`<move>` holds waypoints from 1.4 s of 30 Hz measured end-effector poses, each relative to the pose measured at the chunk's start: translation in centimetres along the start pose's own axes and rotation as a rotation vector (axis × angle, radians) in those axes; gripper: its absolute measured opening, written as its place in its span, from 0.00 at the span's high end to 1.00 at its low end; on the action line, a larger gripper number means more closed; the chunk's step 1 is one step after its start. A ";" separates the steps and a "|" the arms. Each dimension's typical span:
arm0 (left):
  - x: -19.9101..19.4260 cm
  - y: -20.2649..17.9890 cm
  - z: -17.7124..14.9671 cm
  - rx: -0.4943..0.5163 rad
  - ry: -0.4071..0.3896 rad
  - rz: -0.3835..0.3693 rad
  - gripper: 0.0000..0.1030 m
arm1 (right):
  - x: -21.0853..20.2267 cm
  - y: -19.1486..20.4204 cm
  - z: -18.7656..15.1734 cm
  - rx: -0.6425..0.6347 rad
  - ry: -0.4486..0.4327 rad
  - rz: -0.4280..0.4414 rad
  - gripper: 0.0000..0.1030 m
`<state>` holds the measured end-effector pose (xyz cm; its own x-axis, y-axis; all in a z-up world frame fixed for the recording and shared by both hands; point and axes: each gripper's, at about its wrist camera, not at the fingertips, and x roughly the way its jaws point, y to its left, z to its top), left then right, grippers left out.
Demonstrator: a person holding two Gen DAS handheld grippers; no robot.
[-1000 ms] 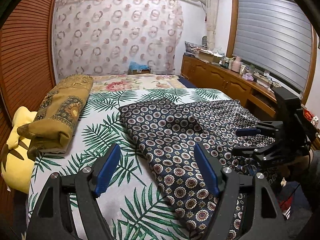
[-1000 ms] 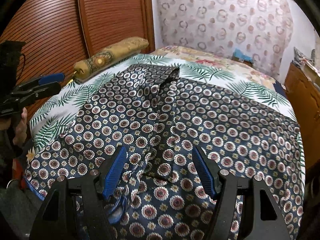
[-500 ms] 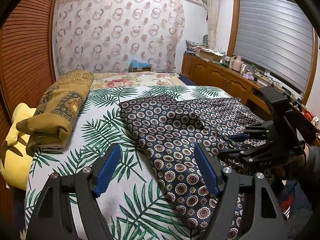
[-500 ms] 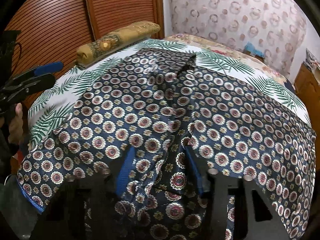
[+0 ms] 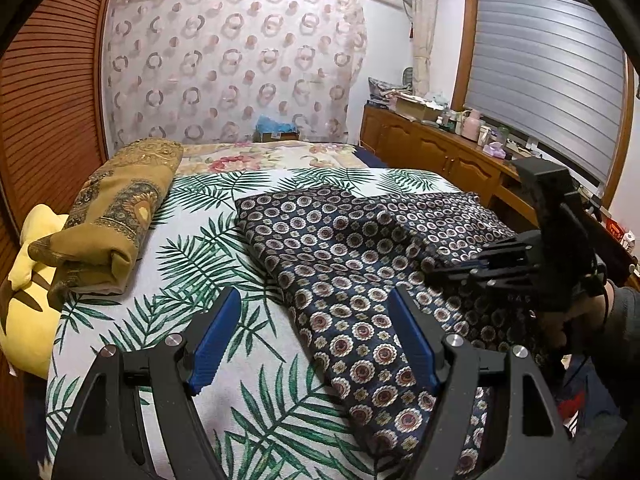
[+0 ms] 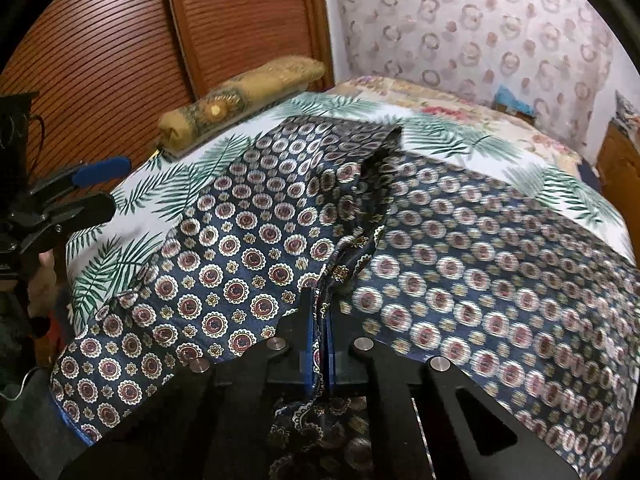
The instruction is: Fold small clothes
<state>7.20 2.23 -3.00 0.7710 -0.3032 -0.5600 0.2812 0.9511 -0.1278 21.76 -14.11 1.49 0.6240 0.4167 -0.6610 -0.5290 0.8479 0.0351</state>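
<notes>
The bed (image 5: 192, 360), covered by a palm-leaf sheet, fills the lower half of both views. The navy medallion-print garment (image 5: 352, 264) lies spread across the centre and right of the bed in the left wrist view, its near hem hanging over the bed's edge at lower right. In the right wrist view it (image 6: 248, 256) shows a raised, rumpled fold running up the middle. A rolled ochre blanket (image 5: 116, 212) sits at the left of the frame.

Only the left wrist view shows a yellow cushion (image 5: 24, 300), the wooden cabinet (image 5: 432, 152) and the shuttered window (image 5: 548, 76). Only the right wrist view shows the grip itself.

The right tool (image 6: 319, 344) is clenched on a pinch of the garment's fold. The left tool (image 5: 316, 344) stands released, wide apart, holding nothing, above the sheet and the garment's edge.
</notes>
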 end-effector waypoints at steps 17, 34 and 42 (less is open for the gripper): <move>1.6 -2.7 0.0 0.029 0.040 -0.052 0.26 | -8.5 -4.6 -6.4 0.104 -0.088 -0.169 0.96; 3.1 -4.6 0.5 0.050 0.080 -0.118 0.26 | -15.0 -7.4 -11.3 0.236 -0.136 -0.280 0.96; 5.8 -5.9 2.1 0.066 0.119 -0.154 0.26 | -15.0 -6.0 -11.5 0.248 -0.108 -0.323 0.96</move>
<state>11.22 -5.24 -3.79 0.6440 -0.4318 -0.6315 0.4302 0.8870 -0.1677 8.99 -29.25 2.62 0.7989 0.1370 -0.5856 -0.1499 0.9883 0.0267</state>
